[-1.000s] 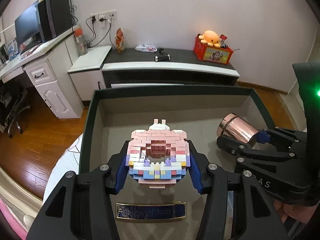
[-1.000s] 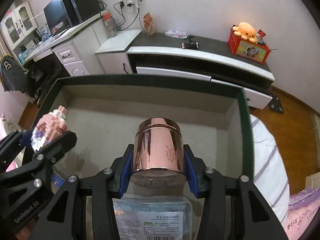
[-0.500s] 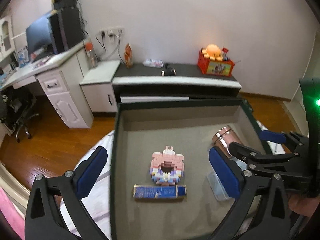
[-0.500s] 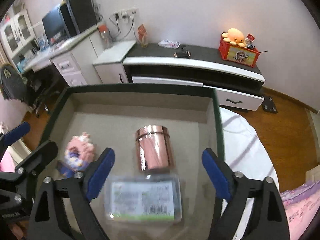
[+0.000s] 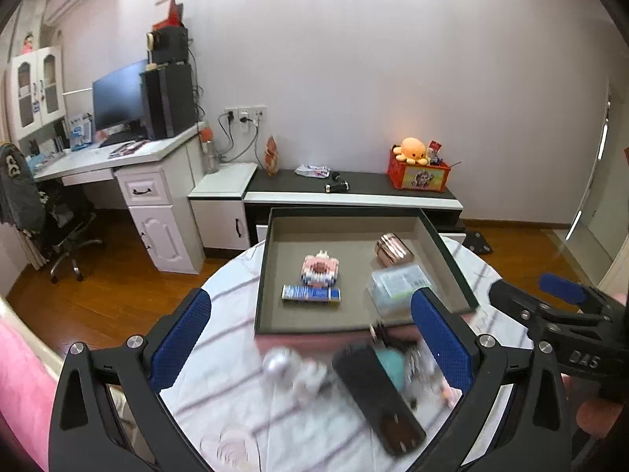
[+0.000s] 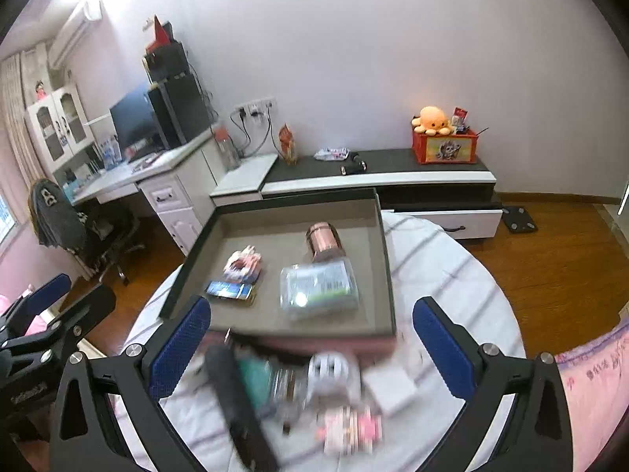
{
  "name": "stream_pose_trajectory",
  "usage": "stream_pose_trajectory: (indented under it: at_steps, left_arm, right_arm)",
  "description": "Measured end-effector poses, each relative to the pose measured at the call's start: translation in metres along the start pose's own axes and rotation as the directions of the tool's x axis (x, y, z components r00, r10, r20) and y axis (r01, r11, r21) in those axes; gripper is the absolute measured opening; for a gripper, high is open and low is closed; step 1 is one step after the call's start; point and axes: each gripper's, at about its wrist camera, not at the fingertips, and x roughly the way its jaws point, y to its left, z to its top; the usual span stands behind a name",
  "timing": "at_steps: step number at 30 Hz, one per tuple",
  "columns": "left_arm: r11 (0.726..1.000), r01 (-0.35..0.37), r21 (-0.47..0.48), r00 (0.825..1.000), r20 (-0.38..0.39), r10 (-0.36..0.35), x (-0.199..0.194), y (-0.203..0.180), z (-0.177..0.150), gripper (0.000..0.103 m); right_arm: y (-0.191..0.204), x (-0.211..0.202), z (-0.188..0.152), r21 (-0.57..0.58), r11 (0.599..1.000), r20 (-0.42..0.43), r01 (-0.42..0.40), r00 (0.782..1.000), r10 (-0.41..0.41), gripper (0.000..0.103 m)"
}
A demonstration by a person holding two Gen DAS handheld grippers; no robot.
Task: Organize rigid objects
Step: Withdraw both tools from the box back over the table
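Note:
A dark-rimmed tray (image 5: pixel 444 251) (image 6: pixel 387 267) sits on the round table. Inside lie a pink brick model (image 5: pixel 319 269) (image 6: pixel 243 264), a blue flat box (image 5: pixel 311 294) (image 6: pixel 228 290), a copper tin (image 5: pixel 393 248) (image 6: pixel 324 240) and a clear plastic packet (image 5: pixel 399 286) (image 6: pixel 317 288). My left gripper (image 5: pixel 314 346) is open and empty, pulled back over blurred loose items in front of the tray: a long black object (image 5: pixel 377 393) (image 6: pixel 240 405), a teal thing (image 5: pixel 391 365) and a white round piece (image 6: pixel 328 369). My right gripper (image 6: pixel 312 352) is open too, with nothing between its fingers; it also shows in the left wrist view (image 5: pixel 550 299).
A pink-and-white small box (image 6: pixel 350 430) and a white block (image 6: pixel 389 387) lie near the table's front. Beyond the table stand a low TV cabinet (image 5: pixel 354 194), a white desk (image 5: pixel 129 165) with a monitor, and an office chair (image 5: pixel 67 232). Pink bedding (image 6: pixel 593 385) borders the right.
Both grippers let go, the left of the brick model and the right of the copper tin, opened wide and drew back and up from the tray. The loose items in front came into view.

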Motion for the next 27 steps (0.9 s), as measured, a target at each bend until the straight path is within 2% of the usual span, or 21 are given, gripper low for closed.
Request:
stream_pose_trajectory:
  at_steps: [6, 12, 16, 20, 27]
  left_arm:
    - [1.000, -0.022, -0.004, 0.998, 0.056, 0.022, -0.059, -0.008, -0.033, 0.103]
    - [0.999, -0.044, -0.005, 0.997, 0.064, 0.044, -0.090, -0.015, -0.065, 0.103]
    - [0.999, -0.051, -0.019, 0.997, 0.065, 0.052, -0.102, -0.016, -0.084, 0.103]
    - [0.998, -0.061, -0.021, 0.996, 0.060, 0.062, -0.110, -0.015, -0.096, 0.103]
    - [0.998, -0.062, -0.024, 0.996, 0.057, 0.064, -0.116, -0.014, -0.102, 0.103]
  right_arm:
    - [0.008, -0.067, -0.053, -0.016, 1.000, 0.065, 0.020, 0.998, -0.019, 0.103]
    - [0.013, -0.101, -0.091, -0.035, 0.998, 0.101, 0.046, 0.994, -0.042, 0.103]
    - [0.014, -0.112, -0.112, -0.055, 0.995, 0.111, 0.079, 0.991, -0.072, 0.103]
    - [0.015, -0.115, -0.124, -0.062, 0.996, 0.097, 0.063, 0.994, -0.057, 0.103]
    - [0.022, -0.122, -0.127, -0.089, 0.994, 0.109, 0.067, 0.992, -0.057, 0.103]
